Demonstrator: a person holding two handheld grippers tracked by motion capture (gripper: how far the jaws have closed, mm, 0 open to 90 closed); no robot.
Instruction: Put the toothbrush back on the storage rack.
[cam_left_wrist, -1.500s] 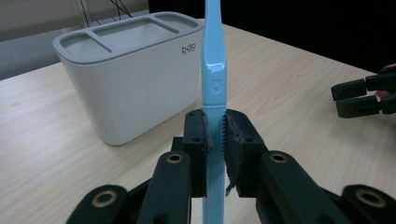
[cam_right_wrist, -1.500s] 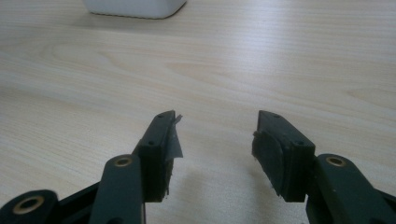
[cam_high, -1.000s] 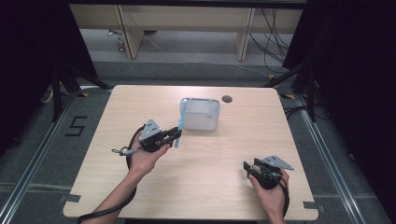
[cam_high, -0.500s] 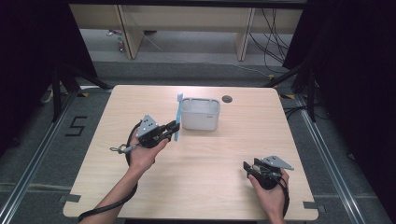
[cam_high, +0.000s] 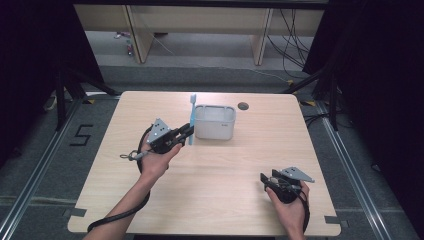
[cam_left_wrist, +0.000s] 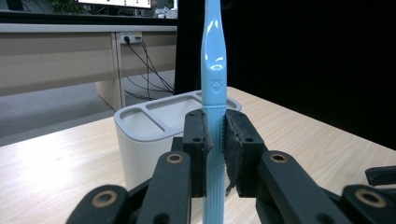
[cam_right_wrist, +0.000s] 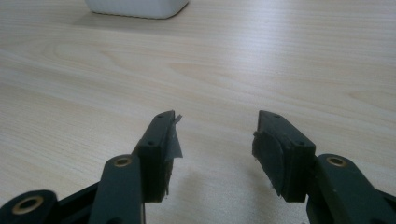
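On the pale wood-grain laminate worktop (cam_high: 210, 170), toward its far middle, stands a white rounded-rectangular plastic holder (cam_high: 214, 121) with smooth matte walls and a grey-rimmed top split into compartments (cam_left_wrist: 154, 116). At about nine o'clock from the holder, just beside its wall, a light blue plastic toothbrush (cam_high: 192, 117) stands upright, its top rising above the holder's rim. In the left gripper view the toothbrush (cam_left_wrist: 213, 93) shows a glossy, smoothly waisted neck, a small embossed mark below it and a finely ribbed grip lower down; whether its bottom end touches the worktop cannot be told.

The left gripper (cam_high: 184, 134) pinches the toothbrush at that ribbed grip, its two black padded fingers (cam_left_wrist: 195, 140) pressed flat against either side. The person's left hand (cam_high: 155, 157) holds this gripper from below and behind, forearm running in from seven o'clock, with a black cable looping off the wrist. A small dark round grommet (cam_high: 243, 106) sits in the worktop at about one o'clock from the holder.

Well apart, near the worktop's five o'clock corner, the right hand (cam_high: 289, 202) holds the right gripper (cam_right_wrist: 215, 135) low over the bare wood. Its black fingers (cam_right_wrist: 161, 140) are spread with nothing between them, their pads frayed at the edges, and a grey three-cornered plate tops the gripper.
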